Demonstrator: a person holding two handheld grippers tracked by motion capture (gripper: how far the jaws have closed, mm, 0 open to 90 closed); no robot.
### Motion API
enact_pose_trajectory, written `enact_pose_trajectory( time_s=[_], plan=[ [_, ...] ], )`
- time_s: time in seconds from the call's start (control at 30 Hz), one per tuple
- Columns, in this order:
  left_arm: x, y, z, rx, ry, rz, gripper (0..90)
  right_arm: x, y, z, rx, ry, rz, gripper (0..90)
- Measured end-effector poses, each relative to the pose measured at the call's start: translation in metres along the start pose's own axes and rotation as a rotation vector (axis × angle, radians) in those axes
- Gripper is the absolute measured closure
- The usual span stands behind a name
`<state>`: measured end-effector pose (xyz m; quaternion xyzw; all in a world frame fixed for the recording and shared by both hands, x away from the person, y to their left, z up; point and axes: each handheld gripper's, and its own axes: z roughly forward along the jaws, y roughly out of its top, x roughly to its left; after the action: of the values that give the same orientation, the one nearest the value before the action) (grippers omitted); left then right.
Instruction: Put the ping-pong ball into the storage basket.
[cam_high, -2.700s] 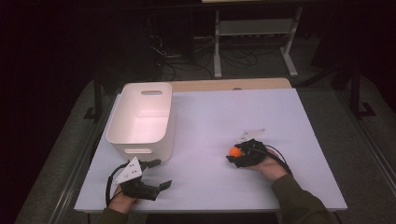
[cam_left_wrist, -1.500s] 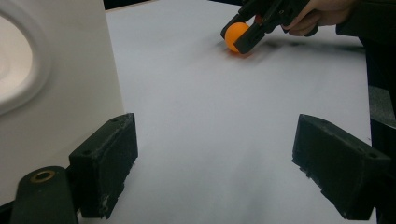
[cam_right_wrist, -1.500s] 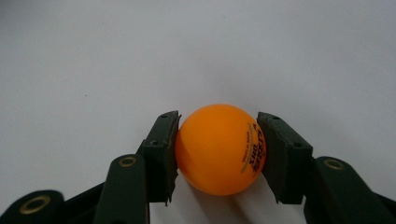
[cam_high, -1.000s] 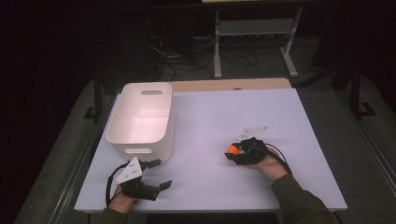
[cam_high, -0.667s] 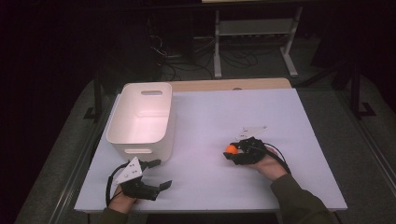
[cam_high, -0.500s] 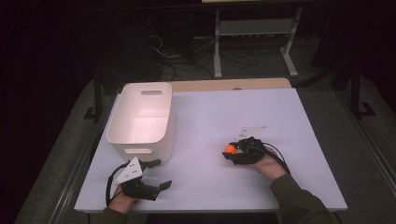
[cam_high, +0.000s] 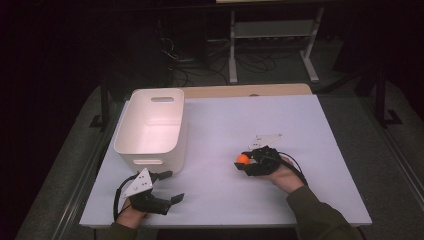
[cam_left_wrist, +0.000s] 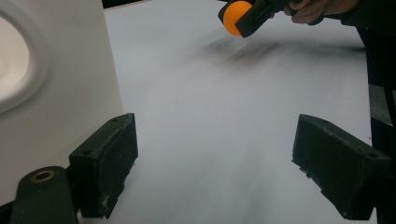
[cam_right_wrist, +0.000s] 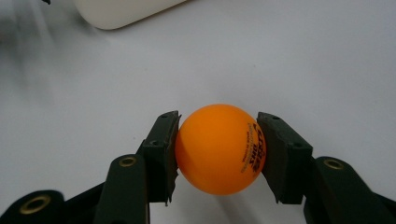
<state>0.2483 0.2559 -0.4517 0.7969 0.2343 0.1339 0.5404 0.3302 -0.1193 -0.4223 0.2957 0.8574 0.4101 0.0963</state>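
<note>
White-topped table (cam_high: 300, 120) is carrying one white bin (cam_high: 152, 127), sitting directly on it at about nine o'clock from the table's middle.

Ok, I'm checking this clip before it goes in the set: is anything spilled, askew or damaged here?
Nothing stands out. The white bin stands upright and square on the table, the orange ball sits whole between the right gripper pads, and the left gripper rests open beside the bin.
</note>
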Motion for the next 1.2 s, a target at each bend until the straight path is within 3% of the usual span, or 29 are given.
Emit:
enact_pose_trajectory(
  time_s=[1.2],
  plan=[
    [-0.001, 0.0, 0.0, -0.003, 0.005, 0.002, 14.0, 0.008, 0.022, 0.011, -0.025, 0.027, -0.016, 49.3]
  ],
)
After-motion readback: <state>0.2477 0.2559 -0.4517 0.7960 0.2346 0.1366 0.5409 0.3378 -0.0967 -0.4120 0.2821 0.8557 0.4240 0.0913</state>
